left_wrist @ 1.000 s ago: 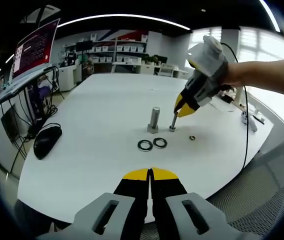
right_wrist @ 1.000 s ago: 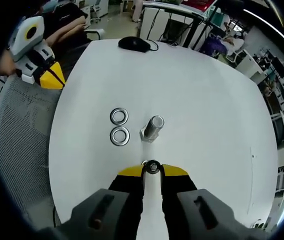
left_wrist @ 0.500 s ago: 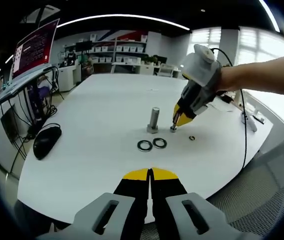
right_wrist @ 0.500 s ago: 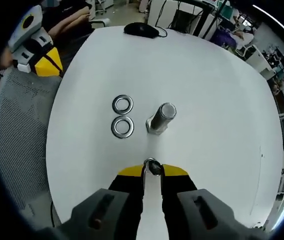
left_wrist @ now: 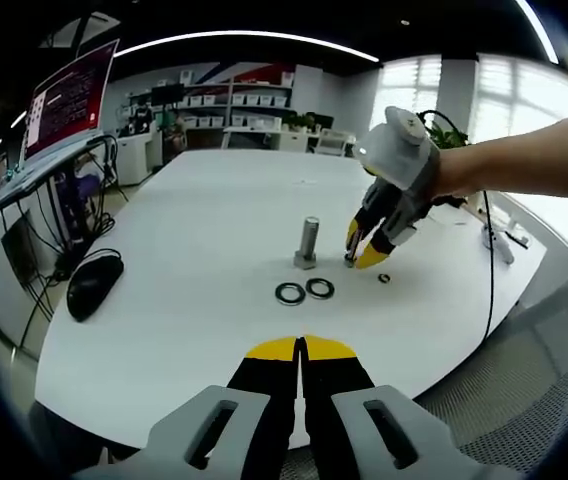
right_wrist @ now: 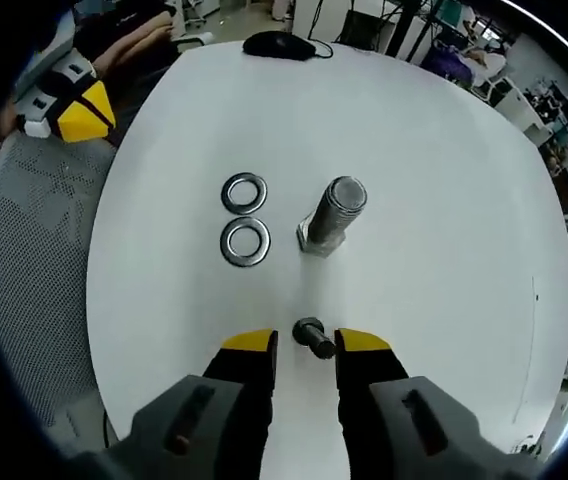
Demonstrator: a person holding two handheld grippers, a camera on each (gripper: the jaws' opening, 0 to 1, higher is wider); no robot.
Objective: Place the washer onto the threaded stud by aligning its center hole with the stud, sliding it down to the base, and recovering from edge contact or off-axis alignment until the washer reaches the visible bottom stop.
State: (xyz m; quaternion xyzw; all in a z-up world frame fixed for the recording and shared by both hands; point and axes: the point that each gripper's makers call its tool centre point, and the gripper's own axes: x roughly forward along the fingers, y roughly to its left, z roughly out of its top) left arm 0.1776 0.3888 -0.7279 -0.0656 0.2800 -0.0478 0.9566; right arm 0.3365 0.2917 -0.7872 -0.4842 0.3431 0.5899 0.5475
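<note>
A small dark threaded stud (right_wrist: 314, 337) stands on the white table (right_wrist: 434, 200) between the jaws of my right gripper (right_wrist: 306, 346), which is open and not touching it. Past it rises a larger silver bolt (right_wrist: 332, 214), with two big washers (right_wrist: 244, 192) (right_wrist: 246, 241) lying flat to its left. In the left gripper view the right gripper (left_wrist: 365, 251) straddles the stud (left_wrist: 349, 258), the silver bolt (left_wrist: 307, 243) beside it. The two washers (left_wrist: 290, 293) (left_wrist: 320, 288) and a small washer (left_wrist: 385, 277) lie nearby. My left gripper (left_wrist: 301, 346) is shut and empty at the table's near edge.
A black mouse (left_wrist: 94, 282) with its cable lies at the table's left; it is also in the right gripper view as the mouse (right_wrist: 279, 44) at the far edge. A mesh chair (right_wrist: 34, 300) stands beside the table. A monitor (left_wrist: 69, 100) sits off to the left.
My right gripper has opened and let go of the small stud, which now stands free on the table. The left gripper has not moved.
</note>
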